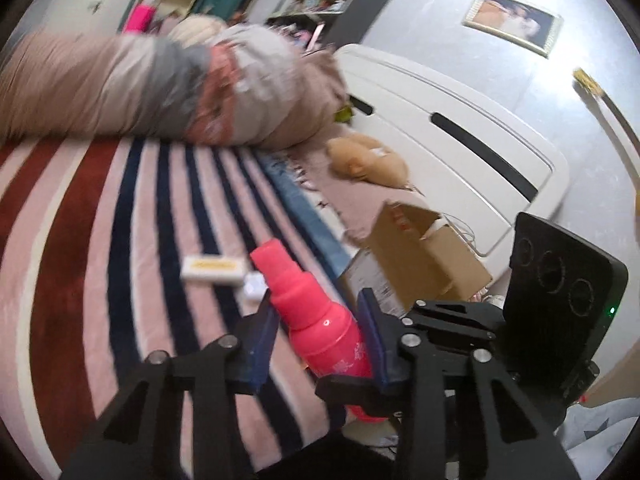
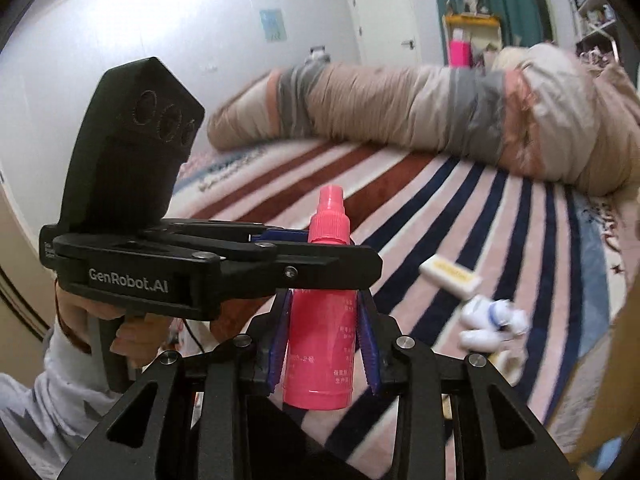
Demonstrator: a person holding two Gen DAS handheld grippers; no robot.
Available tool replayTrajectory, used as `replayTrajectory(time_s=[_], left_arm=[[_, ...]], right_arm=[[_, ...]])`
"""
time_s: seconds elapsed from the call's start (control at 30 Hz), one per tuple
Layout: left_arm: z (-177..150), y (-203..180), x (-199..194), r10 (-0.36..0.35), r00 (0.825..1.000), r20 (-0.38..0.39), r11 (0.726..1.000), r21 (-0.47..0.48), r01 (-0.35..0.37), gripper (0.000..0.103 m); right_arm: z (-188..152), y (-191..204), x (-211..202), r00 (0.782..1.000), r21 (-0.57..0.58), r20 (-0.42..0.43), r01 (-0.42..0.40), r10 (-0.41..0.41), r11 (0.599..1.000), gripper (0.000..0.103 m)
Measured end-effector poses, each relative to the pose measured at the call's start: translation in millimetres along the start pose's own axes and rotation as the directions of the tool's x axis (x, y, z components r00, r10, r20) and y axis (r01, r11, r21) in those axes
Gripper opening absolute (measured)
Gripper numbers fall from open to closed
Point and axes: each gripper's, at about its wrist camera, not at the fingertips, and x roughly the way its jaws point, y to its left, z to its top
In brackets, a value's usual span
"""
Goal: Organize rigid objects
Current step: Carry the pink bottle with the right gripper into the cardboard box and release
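Observation:
A pink spray bottle (image 1: 316, 312) (image 2: 324, 336) is held above the striped bed. My right gripper (image 2: 325, 316) is shut on the bottle's body, which stands upright between its blue pads. My left gripper (image 1: 316, 304) reaches in from the side at the bottle's shoulder, its blue pads on either side with small gaps showing. In the right wrist view the left gripper (image 2: 304, 252) crosses in front of the bottle just below its cap. A white and yellow box (image 1: 212, 268) (image 2: 450, 274) lies on the blanket. A white and blue toy (image 2: 494, 322) lies next to it.
A striped blanket (image 1: 120, 240) covers the bed. A rolled duvet (image 1: 160, 92) lies along the far side. An open cardboard box (image 1: 424, 256) stands by the white headboard (image 1: 460, 128). A tan plush toy (image 1: 368, 160) sits near the headboard.

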Motion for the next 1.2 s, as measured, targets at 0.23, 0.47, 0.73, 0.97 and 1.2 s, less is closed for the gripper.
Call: replayTrajectory(time_s=[0.23,0.47,0.73,0.97,1.2], left_arm=[[41,-90,27,0.008,1.000,0.000,0.981,0.195,-0.008,0.028],[64,-157,81,-0.039,0.997,-0.063,0.951,0.304,0.056,0.028],[57,-190,142,-0.053,0.985,-0.163,0.939,0.326,0.105,0.028],[50,-192,178,-0.013,0.973,-0.230,0.940,0.330,0.091,0.028],[48,-187,197,0.034,0.967,-0.251,0.934,0.353,0.059,0.034]], right_arm=[[4,-46,-71,0.990,0.063,0.123,0.056,-0.063,0.996,0.027],[-12,-101,-136,0.967,0.139,0.192,0.141,-0.167,0.980,0.027],[-39,-151,-161,0.962,0.225,0.149,0.192,-0.229,0.955,0.027],[-59,-178,-152,0.969,0.266,0.075,0.208,-0.236,0.941,0.027],[-68,-194,-139,0.969,0.320,0.009,0.230,-0.246,0.919,0.030]])
